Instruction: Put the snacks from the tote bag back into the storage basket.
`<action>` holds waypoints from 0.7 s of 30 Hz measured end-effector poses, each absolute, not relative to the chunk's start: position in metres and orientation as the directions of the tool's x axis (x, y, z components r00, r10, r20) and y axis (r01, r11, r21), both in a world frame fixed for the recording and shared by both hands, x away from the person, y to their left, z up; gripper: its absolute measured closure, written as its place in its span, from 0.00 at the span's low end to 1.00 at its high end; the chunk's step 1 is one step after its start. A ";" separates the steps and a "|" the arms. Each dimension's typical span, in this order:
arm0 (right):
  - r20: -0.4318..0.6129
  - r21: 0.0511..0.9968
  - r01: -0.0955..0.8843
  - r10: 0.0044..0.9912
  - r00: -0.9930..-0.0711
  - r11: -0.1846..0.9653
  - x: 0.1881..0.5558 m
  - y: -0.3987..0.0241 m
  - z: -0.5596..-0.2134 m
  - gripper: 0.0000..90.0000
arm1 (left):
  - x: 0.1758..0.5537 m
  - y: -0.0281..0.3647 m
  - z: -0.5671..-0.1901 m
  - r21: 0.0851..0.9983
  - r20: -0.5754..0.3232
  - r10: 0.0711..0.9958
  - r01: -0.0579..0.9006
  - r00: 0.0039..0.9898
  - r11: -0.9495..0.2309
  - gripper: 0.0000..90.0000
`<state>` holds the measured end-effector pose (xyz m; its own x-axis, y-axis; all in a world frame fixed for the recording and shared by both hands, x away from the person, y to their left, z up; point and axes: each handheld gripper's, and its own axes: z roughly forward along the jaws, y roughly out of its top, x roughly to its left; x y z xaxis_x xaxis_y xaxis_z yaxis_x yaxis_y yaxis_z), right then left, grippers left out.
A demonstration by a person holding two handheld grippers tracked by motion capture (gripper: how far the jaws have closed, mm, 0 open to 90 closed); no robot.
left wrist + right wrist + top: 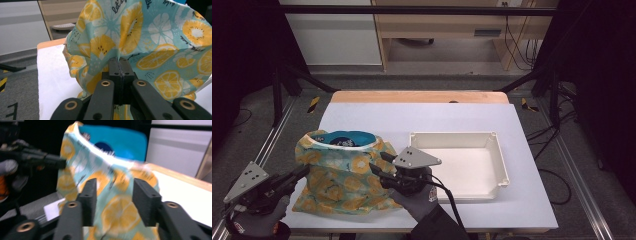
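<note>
A cloth bag (339, 175) printed with yellow lemon slices on teal stands on the white table top, its mouth open upward. Something blue with a dark print (344, 137) shows inside the mouth. My left gripper (304, 171) is at the bag's left side; in the left gripper view its jaws (119, 61) are shut on a pinch of the bag's cloth (150, 37). My right gripper (379, 162) is at the bag's right side. Its jaws (115, 195) stand apart in the right gripper view, with the bag's cloth (82, 152) just beyond them and no pad pressing on it.
A white rectangular tray (502, 165) with nothing in it lies right of the bag, close behind my right hand. A wooden strip (419, 96) runs along the table's far edge. Dark frame posts stand at both sides.
</note>
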<state>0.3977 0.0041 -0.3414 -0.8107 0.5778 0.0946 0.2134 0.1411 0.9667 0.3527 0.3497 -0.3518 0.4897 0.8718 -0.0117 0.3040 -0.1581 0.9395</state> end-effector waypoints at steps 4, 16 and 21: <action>0.106 0.966 0.222 0.586 -0.803 0.129 0.405 0.009 -0.339 0.50 | 0.354 0.348 -0.354 0.937 -0.011 0.872 0.310 0.489 -0.162 1.00; 0.082 0.930 0.285 0.625 -0.776 0.232 0.420 0.020 -0.365 0.96 | 0.355 0.350 -0.354 0.939 -0.026 0.880 0.313 0.474 -0.141 0.94; 0.080 0.935 0.274 0.623 -0.778 0.223 0.418 0.015 -0.362 1.00 | 0.354 0.355 -0.348 0.948 -0.038 0.892 0.299 0.450 -0.111 0.78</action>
<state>0.4182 0.0154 -0.3624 -0.7785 0.6226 0.0798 0.2744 0.2232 0.9353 0.3535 0.3547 -0.3483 0.4497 0.8924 -0.0377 0.2992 -0.1107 0.9478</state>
